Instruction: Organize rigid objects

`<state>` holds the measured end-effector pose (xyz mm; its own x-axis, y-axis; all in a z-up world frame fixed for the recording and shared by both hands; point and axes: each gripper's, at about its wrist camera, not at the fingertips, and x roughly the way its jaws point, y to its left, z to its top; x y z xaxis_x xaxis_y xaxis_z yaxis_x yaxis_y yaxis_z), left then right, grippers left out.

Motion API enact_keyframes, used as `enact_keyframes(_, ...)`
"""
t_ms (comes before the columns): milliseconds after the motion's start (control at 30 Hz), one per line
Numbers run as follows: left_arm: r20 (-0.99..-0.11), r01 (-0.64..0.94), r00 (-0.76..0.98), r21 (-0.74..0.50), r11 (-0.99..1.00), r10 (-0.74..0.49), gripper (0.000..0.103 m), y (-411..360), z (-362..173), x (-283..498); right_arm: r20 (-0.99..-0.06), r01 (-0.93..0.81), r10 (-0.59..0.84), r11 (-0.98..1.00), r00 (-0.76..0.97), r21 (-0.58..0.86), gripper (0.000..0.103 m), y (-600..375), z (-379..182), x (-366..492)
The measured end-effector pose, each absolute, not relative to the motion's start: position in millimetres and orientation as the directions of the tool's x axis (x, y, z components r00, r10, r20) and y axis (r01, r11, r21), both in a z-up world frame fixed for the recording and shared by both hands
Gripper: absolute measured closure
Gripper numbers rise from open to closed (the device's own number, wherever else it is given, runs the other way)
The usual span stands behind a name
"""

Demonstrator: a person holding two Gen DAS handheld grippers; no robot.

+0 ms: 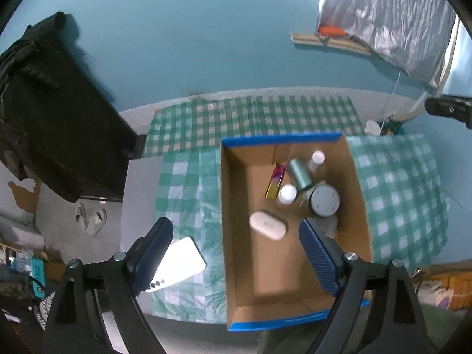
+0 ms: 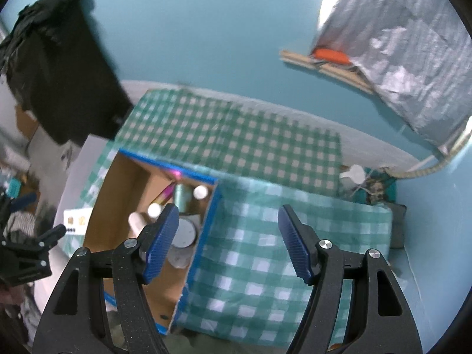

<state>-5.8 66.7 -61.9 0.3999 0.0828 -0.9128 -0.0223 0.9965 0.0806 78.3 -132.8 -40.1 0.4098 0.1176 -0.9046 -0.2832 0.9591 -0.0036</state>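
An open cardboard box with a blue rim sits on a green checked cloth. Inside lie a white oval case, two white-capped bottles, a green cylinder, a round grey jar and a pink-yellow item. A white phone lies on the cloth to the left of the box. My left gripper hangs open above the box's left wall, holding nothing. My right gripper is open and empty over the cloth, just to the right of the box.
A black bag hangs at the left against the teal wall. A silver foil sheet and a wooden shelf with an orange thing are at the upper right. Clutter lies low on the left.
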Motion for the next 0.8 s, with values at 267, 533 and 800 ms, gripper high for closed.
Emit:
enact_keyframes(267,-0.854,-0.075,0.515,0.045,0.996,0.077,0.002,62,-29,-5,-0.843,-0.217,0.128,0.976,0.523,0.013,0.031,-158,-8,61)
enact_keyframes(533,-0.797,-0.05,0.602,0.03,0.998,0.054,0.001,49,-2,-5,-0.777,-0.17,0.134,0.985,0.615,0.036,0.031,-171,3,45)
enact_keyframes(800,-0.758,-0.04,0.648,0.058,0.997,0.07,0.001,35,13,-1,-0.762,-0.13,0.107,0.991,0.638,0.03,0.031,-184,4,43)
